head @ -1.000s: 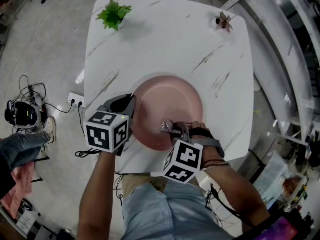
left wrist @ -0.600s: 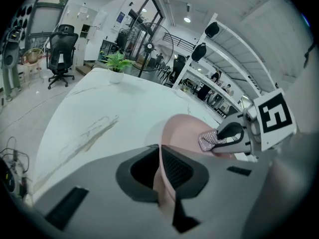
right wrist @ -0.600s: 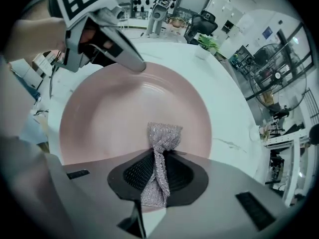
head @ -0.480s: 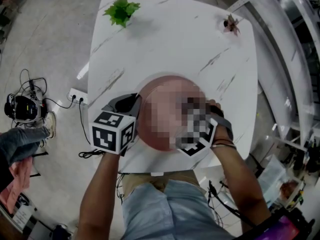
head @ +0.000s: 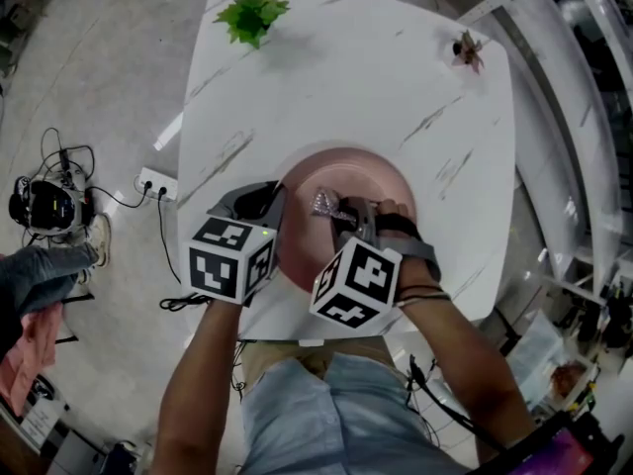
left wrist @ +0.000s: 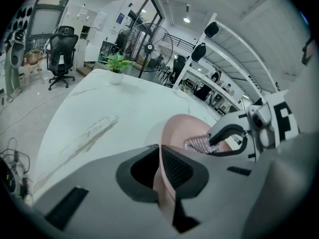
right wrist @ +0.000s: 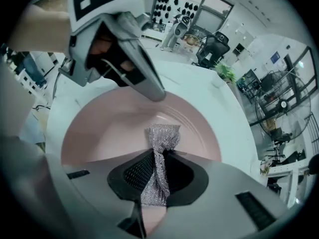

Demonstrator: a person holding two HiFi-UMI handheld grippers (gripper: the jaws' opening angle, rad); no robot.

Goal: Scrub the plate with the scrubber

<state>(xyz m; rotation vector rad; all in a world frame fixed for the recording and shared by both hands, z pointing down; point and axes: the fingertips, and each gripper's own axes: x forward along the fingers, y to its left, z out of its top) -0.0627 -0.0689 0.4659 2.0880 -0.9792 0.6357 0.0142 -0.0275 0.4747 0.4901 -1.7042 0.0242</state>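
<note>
Gripping at the near edge, clamped the pink plate point(head: 388, 181) by its rim with the left gripper point(left wrist: 162, 171), jaws pressed onto the rim from both sides, edge-on between the pads. Pinched the silver mesh scrubber point(right wrist: 160, 141) in the right gripper point(right wrist: 153, 180), jaws closed on its bunched tail, free end splayed out and seemingly touching the plate's inner face, left of centre in the head view and close to the left gripper's jaws. Found the plate on the white marble-patterned table point(head: 346, 77), toward its near edge; could not tell whether tipped up on the held side. Judged the scrubbing as mid-course: scrubber down on the surface, plate steadied, yet no soap, water or dirt visible to mark cleaned from uncleaned areas, so no telling how much of the face was left. Further off, noted a small green plant point(head: 252, 13) at the far left corner and a small reddish sprig point(head: 465, 47) at the far right corner, both well apart from the plate
</note>
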